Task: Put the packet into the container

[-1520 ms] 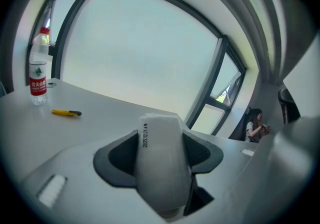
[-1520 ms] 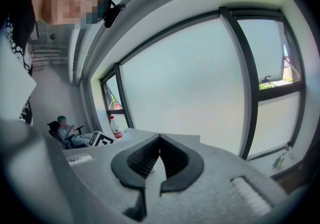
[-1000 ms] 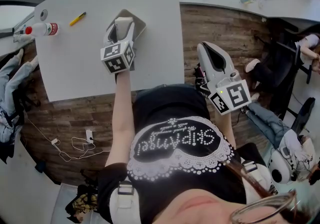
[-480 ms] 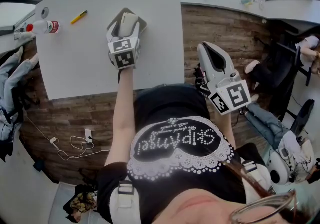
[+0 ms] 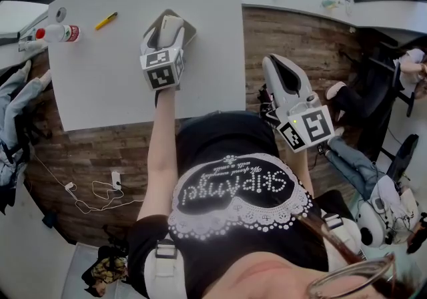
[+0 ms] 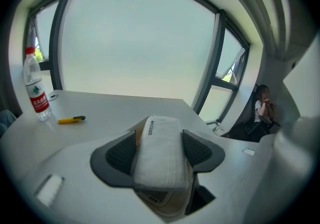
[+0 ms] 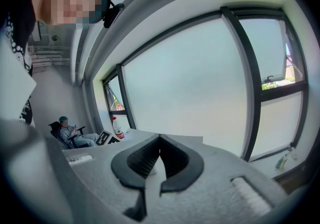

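We are at the end of the placing step. Our left gripper (image 6: 159, 135) reaches over the far right part of the table (image 5: 107, 84). Its jaws have just been opening and now stand wide, released. The white packet (image 6: 157, 158) lies lengthwise between them, resting on the shallow container (image 5: 189, 28) beneath. The pads no longer seem to press on it. How deep the packet sits in the container we cannot tell. Our right gripper (image 7: 160, 138) hangs off the near right side of the table, clenched on nothing.

Next, we judge, the left gripper should draw straight back toward us with its jaws kept wide, so neither pad drags the packet out or shifts the container.
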Action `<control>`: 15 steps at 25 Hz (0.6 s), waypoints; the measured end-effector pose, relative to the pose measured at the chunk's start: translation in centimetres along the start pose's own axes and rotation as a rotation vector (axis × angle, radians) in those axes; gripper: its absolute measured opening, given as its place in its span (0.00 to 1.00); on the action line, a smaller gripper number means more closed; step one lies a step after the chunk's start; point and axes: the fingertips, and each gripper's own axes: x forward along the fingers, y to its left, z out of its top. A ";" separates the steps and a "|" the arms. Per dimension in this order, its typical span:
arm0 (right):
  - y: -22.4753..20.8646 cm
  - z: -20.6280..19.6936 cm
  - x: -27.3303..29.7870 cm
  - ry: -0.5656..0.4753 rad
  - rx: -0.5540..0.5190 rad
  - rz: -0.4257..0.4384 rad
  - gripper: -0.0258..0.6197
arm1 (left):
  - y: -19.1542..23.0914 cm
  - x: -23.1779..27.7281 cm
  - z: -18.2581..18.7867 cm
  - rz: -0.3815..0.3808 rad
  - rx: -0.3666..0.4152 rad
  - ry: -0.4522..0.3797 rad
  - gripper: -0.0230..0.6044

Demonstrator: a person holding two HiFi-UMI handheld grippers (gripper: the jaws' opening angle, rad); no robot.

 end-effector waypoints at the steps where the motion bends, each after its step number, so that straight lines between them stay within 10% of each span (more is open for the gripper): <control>1: 0.0 0.0 0.0 -0.001 0.000 0.000 0.04 | 0.3 -0.1 0.1 0.004 -0.008 -0.004 0.52; 15: -0.2 0.6 -0.3 -0.018 -0.013 -0.007 0.04 | 1.6 -3.0 3.1 0.022 -0.022 -0.116 0.42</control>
